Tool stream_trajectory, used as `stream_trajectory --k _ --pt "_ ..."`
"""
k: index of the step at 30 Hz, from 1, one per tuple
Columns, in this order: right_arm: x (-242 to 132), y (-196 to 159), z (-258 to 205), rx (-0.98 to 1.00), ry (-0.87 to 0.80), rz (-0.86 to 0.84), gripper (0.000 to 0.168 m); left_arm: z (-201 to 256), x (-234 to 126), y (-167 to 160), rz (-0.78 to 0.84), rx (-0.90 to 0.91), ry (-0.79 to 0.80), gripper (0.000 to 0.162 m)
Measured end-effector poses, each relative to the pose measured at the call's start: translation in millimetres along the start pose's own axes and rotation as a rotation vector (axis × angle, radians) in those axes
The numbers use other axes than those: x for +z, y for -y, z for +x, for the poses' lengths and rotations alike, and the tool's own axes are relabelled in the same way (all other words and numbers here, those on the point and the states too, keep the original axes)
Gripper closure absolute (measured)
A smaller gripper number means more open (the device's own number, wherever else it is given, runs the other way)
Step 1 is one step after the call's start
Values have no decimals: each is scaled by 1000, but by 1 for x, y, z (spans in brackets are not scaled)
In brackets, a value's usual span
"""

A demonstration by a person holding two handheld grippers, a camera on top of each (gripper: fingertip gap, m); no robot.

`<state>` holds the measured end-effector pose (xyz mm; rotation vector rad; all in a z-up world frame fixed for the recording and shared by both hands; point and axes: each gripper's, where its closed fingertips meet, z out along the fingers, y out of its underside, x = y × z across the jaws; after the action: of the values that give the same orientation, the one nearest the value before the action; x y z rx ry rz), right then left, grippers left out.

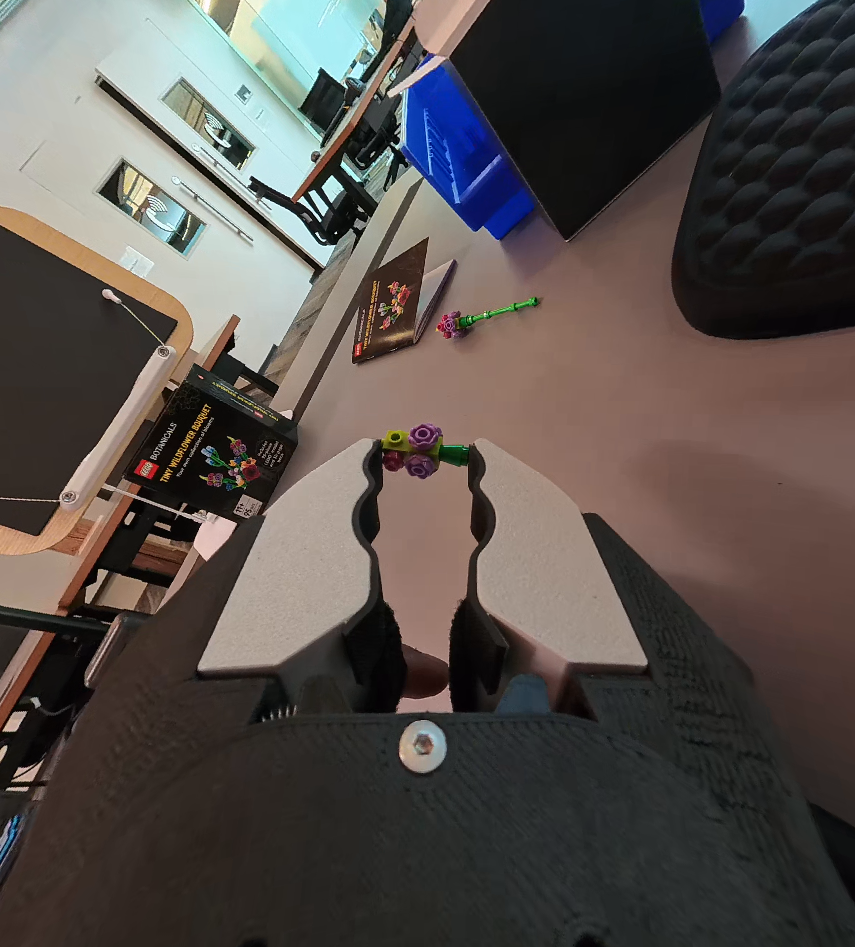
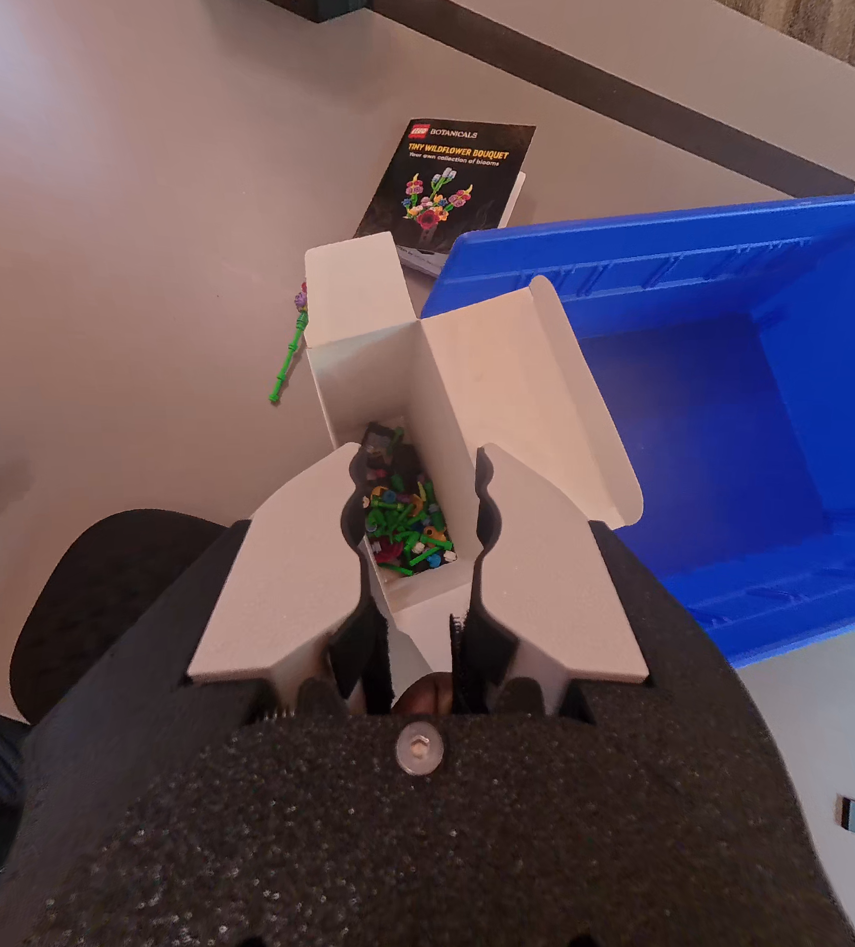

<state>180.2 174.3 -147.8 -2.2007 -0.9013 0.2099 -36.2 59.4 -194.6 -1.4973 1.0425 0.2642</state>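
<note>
The left gripper (image 1: 425,451) pinched a small toy flower cluster (image 1: 422,451) between its fingertips, purple blooms and a green stub showing, above the grey table (image 1: 594,410). Farther off on the table lay a flower on a green stem (image 1: 481,318) just beside a dark booklet (image 1: 392,307). The right gripper (image 2: 415,453) hung with its fingers spread above an open white box (image 2: 466,358) (loose coloured pieces (image 2: 404,522) lay at the bottom), gripping nothing. A blue bin (image 2: 722,410) stood just beside the box.
</note>
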Motion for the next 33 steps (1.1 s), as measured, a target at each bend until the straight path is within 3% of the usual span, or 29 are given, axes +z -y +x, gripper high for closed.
stream_trajectory --k 7,16,22,24,26,30,33 --pt "-1 2 -3 -66 -12 18 124 0 0 0 3 -5 -1 130" --pt "-19 15 -4 -185 -34 201 131 -5 -4 3 51 -76 -1 130" --pt "-27 26 -14 -217 -20 344 151 -10 -7 5 87 -141 -2 130" --pt "-26 22 -19 -244 -6 333 148 -13 -8 6 103 -168 0 130" --pt "-23 20 -21 -243 5 321 126 -15 -10 7 123 -198 -1 130" --pt "-14 10 -20 -254 -18 283 127 -18 -12 8 145 -231 1 130" --pt "-22 22 -25 -243 -51 414 132 -19 -13 10 167 -260 -11 130"
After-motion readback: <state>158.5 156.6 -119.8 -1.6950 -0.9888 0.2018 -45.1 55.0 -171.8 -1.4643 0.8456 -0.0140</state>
